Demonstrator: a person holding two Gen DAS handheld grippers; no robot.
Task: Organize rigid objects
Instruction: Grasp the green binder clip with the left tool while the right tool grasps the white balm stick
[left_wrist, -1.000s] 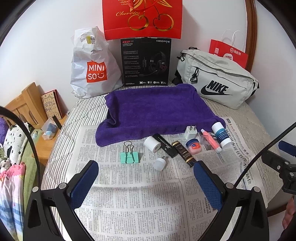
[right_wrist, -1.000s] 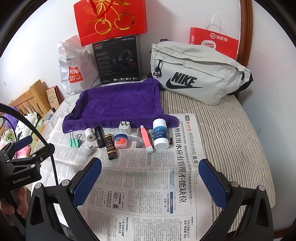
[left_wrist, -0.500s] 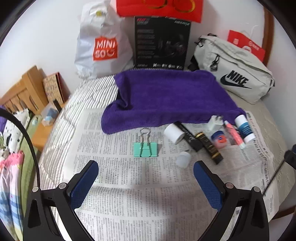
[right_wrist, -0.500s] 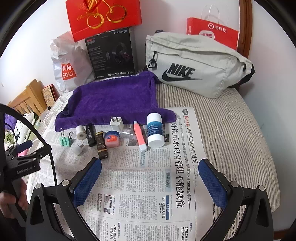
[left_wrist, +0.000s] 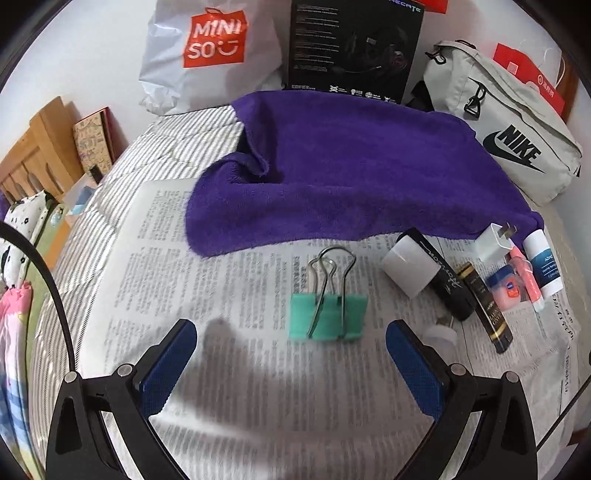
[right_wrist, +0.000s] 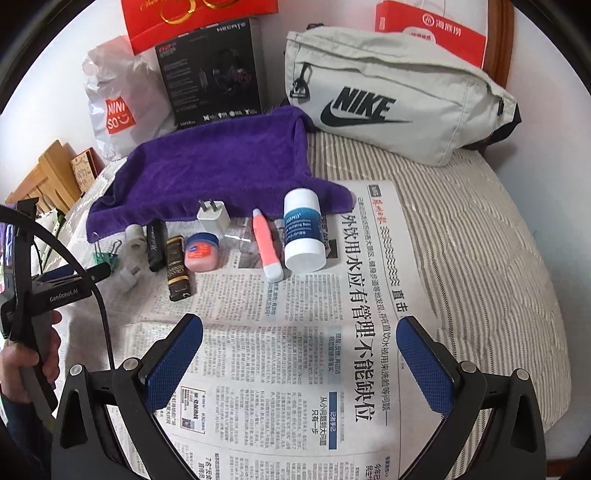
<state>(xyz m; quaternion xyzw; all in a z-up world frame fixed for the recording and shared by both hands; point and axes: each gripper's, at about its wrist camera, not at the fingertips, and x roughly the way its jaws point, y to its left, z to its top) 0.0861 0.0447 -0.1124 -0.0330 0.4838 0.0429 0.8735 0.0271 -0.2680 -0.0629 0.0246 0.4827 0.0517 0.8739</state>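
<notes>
A green binder clip (left_wrist: 328, 317) lies on the newspaper (left_wrist: 229, 280), just ahead of my open left gripper (left_wrist: 291, 350), roughly centred between its blue pads. To its right lie a white roll (left_wrist: 408, 266), a black tube (left_wrist: 448, 277), a dark gold-banded tube (left_wrist: 487, 310), a small pink jar (left_wrist: 508, 290), a white plug (left_wrist: 493, 243), a pink stick (left_wrist: 528, 277) and a blue-white bottle (left_wrist: 543, 262). My right gripper (right_wrist: 300, 343) hangs open over bare newspaper (right_wrist: 332, 332), short of the bottle (right_wrist: 303, 230), stick (right_wrist: 266, 245) and jar (right_wrist: 201, 253).
A purple towel (left_wrist: 351, 166) lies behind the row of objects. Behind it stand a Miniso bag (left_wrist: 210, 51), a black headset box (left_wrist: 354, 48), a grey Nike bag (right_wrist: 391, 99) and red paper bags (right_wrist: 432, 33). A hand (right_wrist: 26, 365) holds the left gripper's handle.
The left gripper has moved forward and down toward the binder clip, which now looms large between its fingers. The right gripper has edged closer to the row of objects. Both stayed open.
</notes>
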